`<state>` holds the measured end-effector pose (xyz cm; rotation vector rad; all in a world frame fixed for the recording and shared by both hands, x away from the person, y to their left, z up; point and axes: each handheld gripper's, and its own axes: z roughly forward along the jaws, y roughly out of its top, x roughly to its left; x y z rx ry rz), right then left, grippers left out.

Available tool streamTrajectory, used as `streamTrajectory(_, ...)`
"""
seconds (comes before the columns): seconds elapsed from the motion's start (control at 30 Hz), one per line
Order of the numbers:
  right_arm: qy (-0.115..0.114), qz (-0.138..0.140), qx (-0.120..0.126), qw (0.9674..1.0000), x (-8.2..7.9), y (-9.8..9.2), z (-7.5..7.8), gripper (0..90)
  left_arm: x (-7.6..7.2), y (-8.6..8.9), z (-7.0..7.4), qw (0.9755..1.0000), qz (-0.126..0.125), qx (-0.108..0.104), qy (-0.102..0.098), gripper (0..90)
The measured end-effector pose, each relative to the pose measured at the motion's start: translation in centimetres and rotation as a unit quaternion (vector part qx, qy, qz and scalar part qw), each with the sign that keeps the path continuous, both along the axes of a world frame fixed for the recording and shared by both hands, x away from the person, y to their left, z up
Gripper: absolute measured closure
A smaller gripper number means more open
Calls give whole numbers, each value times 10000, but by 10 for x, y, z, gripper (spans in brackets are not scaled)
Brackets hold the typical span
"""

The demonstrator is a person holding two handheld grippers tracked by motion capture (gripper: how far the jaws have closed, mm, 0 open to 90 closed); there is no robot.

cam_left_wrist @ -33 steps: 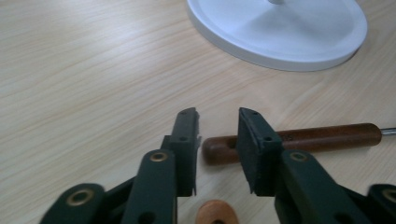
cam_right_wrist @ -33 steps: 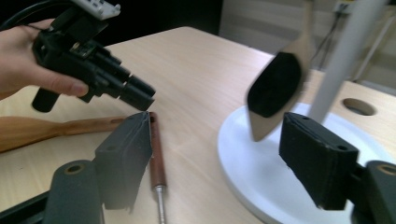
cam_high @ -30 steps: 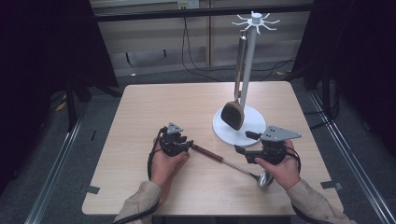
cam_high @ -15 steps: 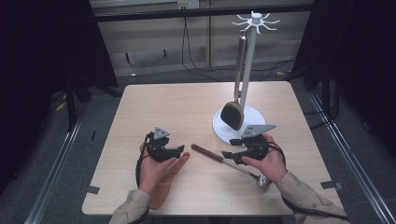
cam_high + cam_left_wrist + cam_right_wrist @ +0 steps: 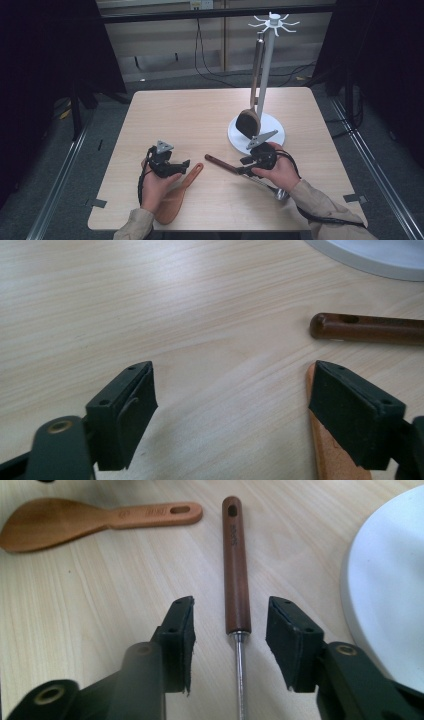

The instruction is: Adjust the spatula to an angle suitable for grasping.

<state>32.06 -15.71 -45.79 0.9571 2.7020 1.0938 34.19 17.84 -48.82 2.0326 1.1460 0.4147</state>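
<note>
A ladle with a brown wooden handle (image 5: 219,162) and a thin metal shaft lies on the table, its bowl (image 5: 281,194) by the person's right wrist. My right gripper (image 5: 244,165) straddles it where handle (image 5: 235,565) meets shaft; the jaws have just been closing, with a gap left on each side, so this gripper (image 5: 230,630) is open. A wooden spatula (image 5: 176,199) lies flat at the front left. My left gripper (image 5: 185,164) stands over the spatula's handle end (image 5: 327,450), its jaws just opened wide, and only bare table lies between this gripper's (image 5: 230,405) pads.
A utensil stand with a round white base (image 5: 272,135) and a tall pole (image 5: 266,70) rises just behind the right gripper. A dark-headed utensil (image 5: 248,122) hangs from its top hooks. The table's front edge is close to both forearms.
The left gripper has let go of the ladle's handle end, opened, and drawn back to the left, baring the spatula. The right gripper has slid left along the ladle toward the handle, jaws narrowing.
</note>
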Motion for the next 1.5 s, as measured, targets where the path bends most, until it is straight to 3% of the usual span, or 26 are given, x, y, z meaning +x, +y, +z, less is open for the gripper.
streamTrajectory(0.27,338,37,-356,9988,3,5,-5,665,-2,5,0,9998,173,-36,-18,133)
streamTrajectory(0.57,586,-4,-554,9967,7,7,-10,705,-3,8,-1,9999,165,-27,14,118)
streamTrajectory(0.73,617,-15,-603,9963,7,9,-11,705,-4,10,0,9998,181,-22,18,116)
streamTrajectory(1.1,753,56,-968,9924,9,13,-18,787,-5,14,-1,9998,203,14,54,122)
streamTrajectory(1.5,751,-74,-1225,9896,8,18,-19,845,-6,17,0,9998,199,36,44,129)
